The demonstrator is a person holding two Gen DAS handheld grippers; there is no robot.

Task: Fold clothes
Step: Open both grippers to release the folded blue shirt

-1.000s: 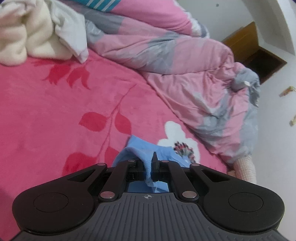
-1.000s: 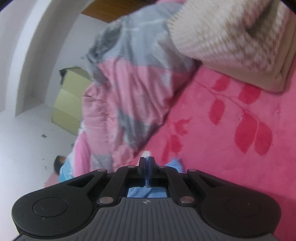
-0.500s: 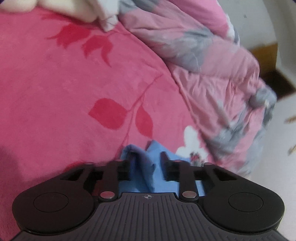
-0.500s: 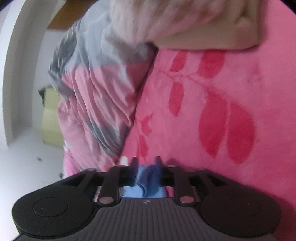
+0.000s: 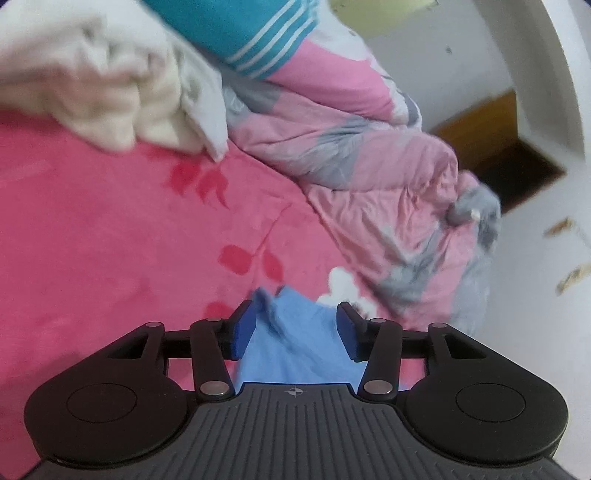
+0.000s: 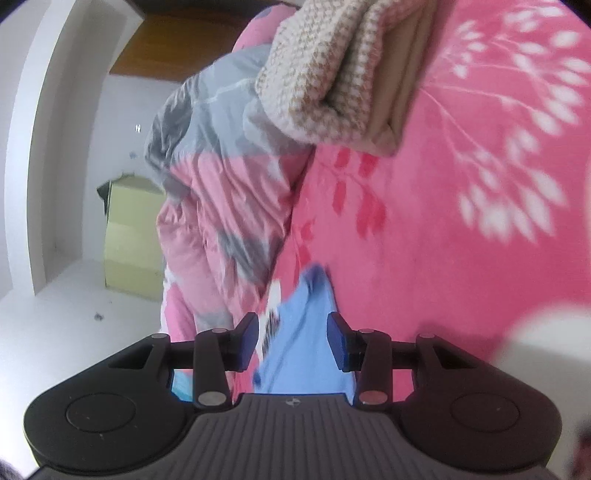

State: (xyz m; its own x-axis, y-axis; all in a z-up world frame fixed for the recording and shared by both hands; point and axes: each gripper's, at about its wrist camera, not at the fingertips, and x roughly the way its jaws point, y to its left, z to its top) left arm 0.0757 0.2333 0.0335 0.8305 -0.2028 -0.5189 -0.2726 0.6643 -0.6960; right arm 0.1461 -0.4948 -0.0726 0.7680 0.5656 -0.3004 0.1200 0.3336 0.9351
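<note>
A light blue garment (image 5: 295,339) lies on the pink leaf-patterned blanket (image 5: 110,240). My left gripper (image 5: 295,325) hangs over it with its jaws opening; the cloth sits between the blue pads, which stand apart from it. In the right wrist view the same blue garment (image 6: 306,339) runs up between the jaws of my right gripper (image 6: 293,338), which are opening too, with the pads clear of the cloth.
A cream fleece bundle (image 5: 110,92) lies at the blanket's far left, under a teal striped cloth (image 5: 240,33). A pink and grey quilt (image 5: 369,177) is heaped along the bed's edge. A knitted beige garment (image 6: 332,74) lies ahead of the right gripper. White floor (image 6: 55,302).
Both grippers were shut on the blue garment a second ago and have opened, letting it go. Both have pulled back, so more of the garment and bed shows.
</note>
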